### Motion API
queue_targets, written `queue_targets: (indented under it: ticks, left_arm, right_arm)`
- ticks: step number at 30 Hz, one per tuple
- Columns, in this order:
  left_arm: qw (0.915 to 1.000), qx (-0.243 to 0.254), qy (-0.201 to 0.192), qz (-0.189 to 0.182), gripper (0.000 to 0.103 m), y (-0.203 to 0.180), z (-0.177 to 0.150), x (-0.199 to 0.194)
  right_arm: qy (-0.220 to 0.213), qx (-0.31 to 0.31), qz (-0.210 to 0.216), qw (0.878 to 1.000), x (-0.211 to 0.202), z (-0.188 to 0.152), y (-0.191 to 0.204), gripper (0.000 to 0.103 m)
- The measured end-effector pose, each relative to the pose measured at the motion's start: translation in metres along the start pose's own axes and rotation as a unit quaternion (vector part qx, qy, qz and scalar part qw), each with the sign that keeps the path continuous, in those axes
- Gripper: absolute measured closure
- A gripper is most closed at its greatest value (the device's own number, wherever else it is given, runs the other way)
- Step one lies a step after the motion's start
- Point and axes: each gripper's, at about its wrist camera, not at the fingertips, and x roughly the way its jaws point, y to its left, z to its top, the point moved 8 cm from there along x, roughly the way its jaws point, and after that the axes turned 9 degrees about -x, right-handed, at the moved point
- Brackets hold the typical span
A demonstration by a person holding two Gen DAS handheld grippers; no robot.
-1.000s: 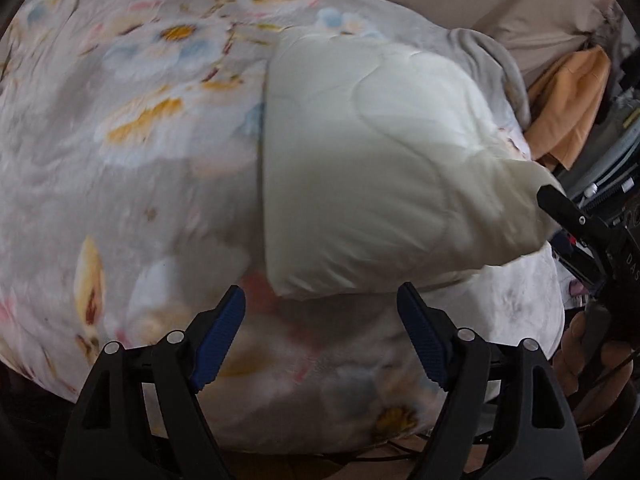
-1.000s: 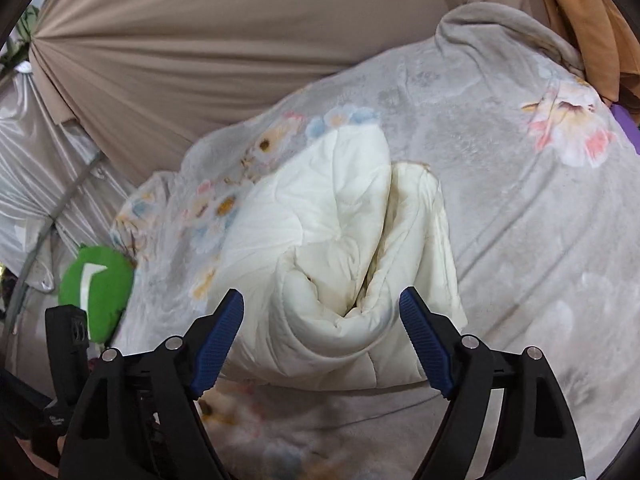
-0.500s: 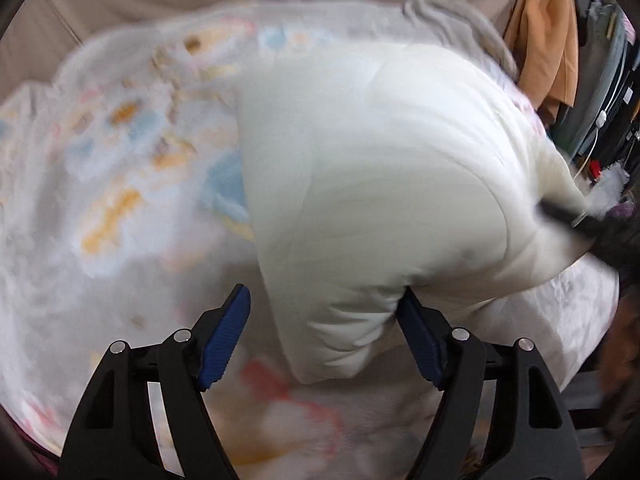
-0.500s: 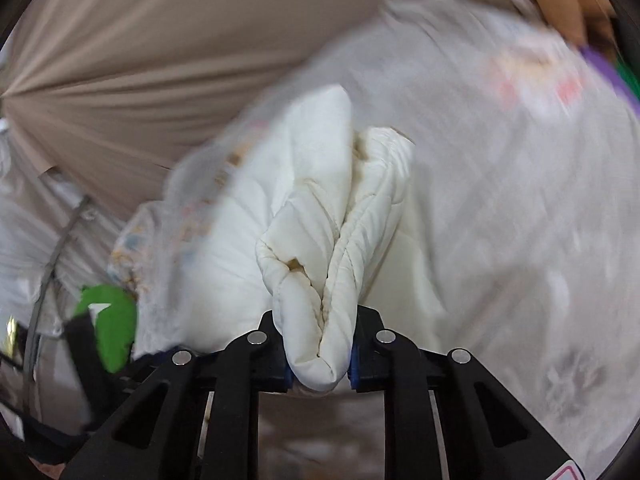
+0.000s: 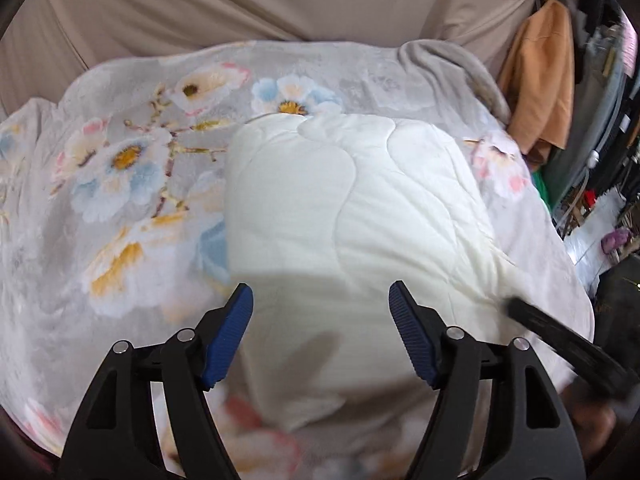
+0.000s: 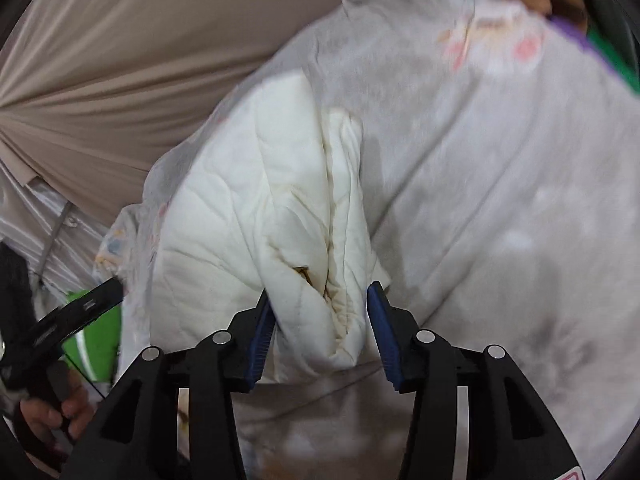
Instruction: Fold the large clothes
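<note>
On the grey floral fleece blanket (image 5: 132, 184), the soft, bulky cream quilted garment (image 5: 352, 216) suits edge grips; left tool (image 5: 320, 336) open, right tool (image 6: 318, 334) part-open, astride its folded end.

No text, label or number is legible on anything here.

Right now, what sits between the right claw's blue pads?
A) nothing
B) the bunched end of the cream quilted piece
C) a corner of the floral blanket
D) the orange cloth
B: in the right wrist view the right claw has the folded end of the cream quilted piece between its blue pads, with a gap showing on the right side, while the floral blanket lies underneath.
</note>
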Motion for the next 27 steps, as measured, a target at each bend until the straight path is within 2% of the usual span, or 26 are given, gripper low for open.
queue_targets:
  ticks: [2, 3, 4, 6, 9, 12, 13, 16, 19, 23, 27]
  left_arm:
    - [0.9998, -0.008, 0.017, 0.01, 0.035, -0.003, 0.003, 0.02]
    - [0.9996, -0.01, 0.022, 0.015, 0.035, -0.003, 0.004, 0.027]
    - [0.9994, -0.01, 0.024, 0.023, 0.035, -0.003, 0.003, 0.032]
    - [0.9993, -0.005, 0.016, 0.033, 0.032, -0.004, 0.003, 0.035]
    - [0.9988, 0.005, 0.014, 0.047, 0.028, -0.006, 0.002, 0.041]
    - [0.9984, 0.014, 0.02, 0.052, 0.022, -0.01, -0.001, 0.046]
    - [0.9982, 0.017, 0.022, 0.053, 0.021, -0.012, -0.003, 0.048]
    - [0.9969, 0.034, 0.012, 0.07, 0.022, -0.019, -0.004, 0.047]
    - [0.9968, 0.021, 0.015, 0.075, 0.022, -0.015, -0.001, 0.049]
    - [0.9975, 0.003, 0.018, 0.068, 0.021, -0.008, 0.003, 0.051]
    - [0.9976, 0.003, 0.02, 0.066, 0.02, -0.007, 0.004, 0.051]
  right_arm:
    - [-0.019, -0.014, -0.001, 1.0, -0.015, 0.013, 0.008, 0.06]
    - [-0.022, -0.025, 0.0, 0.999, -0.019, 0.022, 0.014, 0.072]
    - [-0.017, -0.039, -0.002, 0.999, -0.017, 0.028, 0.021, 0.09]
    - [0.004, -0.082, -0.016, 0.996, -0.002, 0.039, 0.04, 0.102]
    - [0.047, -0.143, -0.065, 0.987, 0.031, 0.031, 0.046, 0.102]
    - [0.112, -0.154, -0.102, 0.976, 0.073, 0.0, 0.018, 0.102]
    - [0.115, -0.155, -0.105, 0.976, 0.079, -0.008, 0.011, 0.102]
    - [0.115, -0.163, -0.106, 0.974, 0.089, -0.011, 0.005, 0.102]
    - [0.125, -0.16, -0.103, 0.974, 0.081, -0.002, 0.011, 0.102]
    - [0.081, -0.128, -0.079, 0.985, 0.044, 0.03, 0.035, 0.102]
    - [0.051, -0.138, -0.072, 0.987, 0.049, 0.075, 0.06, 0.102]
